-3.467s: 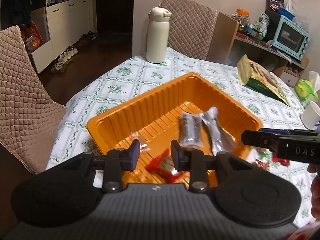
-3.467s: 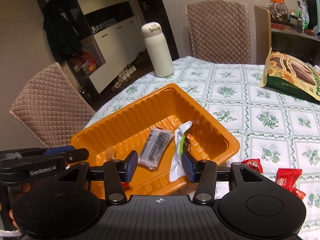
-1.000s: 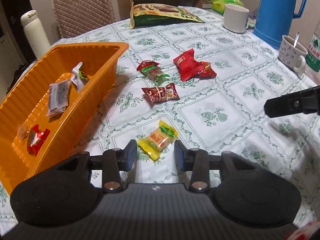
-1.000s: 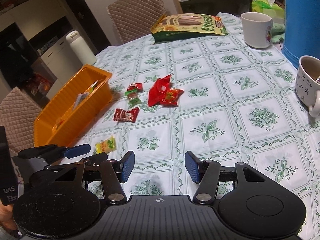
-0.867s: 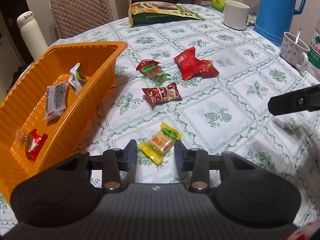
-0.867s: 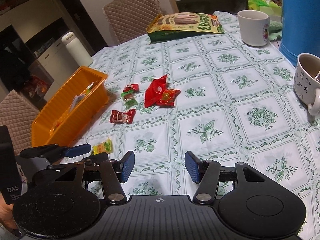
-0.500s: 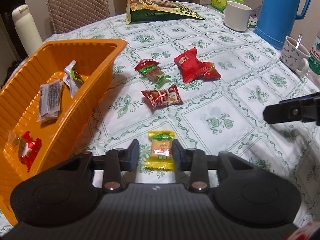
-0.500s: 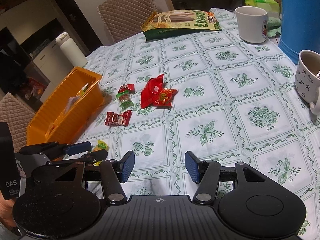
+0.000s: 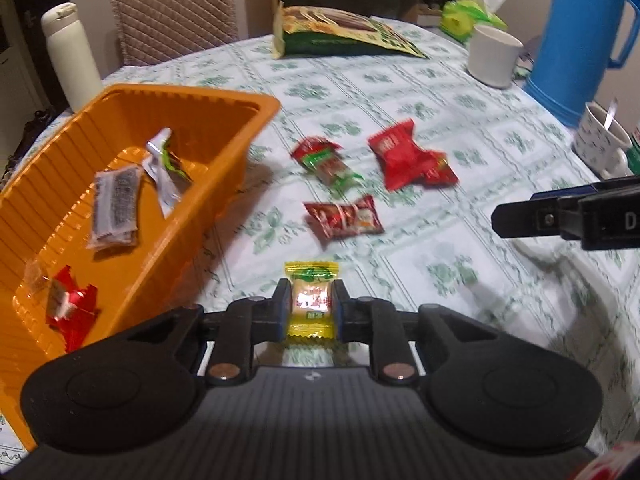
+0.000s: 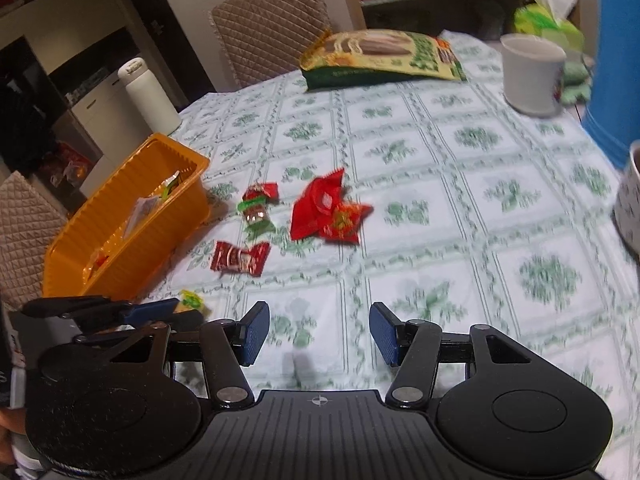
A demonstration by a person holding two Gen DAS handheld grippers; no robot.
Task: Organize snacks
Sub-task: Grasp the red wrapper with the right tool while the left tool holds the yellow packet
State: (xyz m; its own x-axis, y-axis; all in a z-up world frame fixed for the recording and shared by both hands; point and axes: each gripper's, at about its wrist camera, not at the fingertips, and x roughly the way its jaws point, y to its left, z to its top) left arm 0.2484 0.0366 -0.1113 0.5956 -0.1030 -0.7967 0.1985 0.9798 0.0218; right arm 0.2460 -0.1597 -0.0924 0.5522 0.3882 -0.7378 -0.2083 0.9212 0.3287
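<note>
My left gripper [image 9: 310, 310] is shut on a yellow candy [image 9: 311, 296] just above the tablecloth, right of the orange tray [image 9: 256, 106]. The tray holds a red candy [image 9: 66, 308], a dark clear packet [image 9: 114, 206] and a silver-green packet [image 9: 162, 164]. Loose on the cloth lie a dark red candy [image 9: 344, 218], a red-green candy [image 9: 324, 160] and two red packets [image 9: 408, 160]. My right gripper [image 10: 318, 338] is open and empty, over the cloth to the right; its side shows in the left wrist view [image 9: 560, 218]. The tray also shows in the right wrist view [image 10: 132, 236].
A white flask [image 9: 70, 56] stands behind the tray. A green snack bag [image 9: 340, 32], white cup [image 9: 494, 56], blue jug [image 9: 576, 36] and patterned mug [image 9: 600, 140] sit at the far and right side of the table. Quilted chairs [image 9: 172, 8] surround it.
My left gripper swung from over the tray to the yellow candy, straddled it and closed on it. My right gripper moved right over the cloth and stayed open.
</note>
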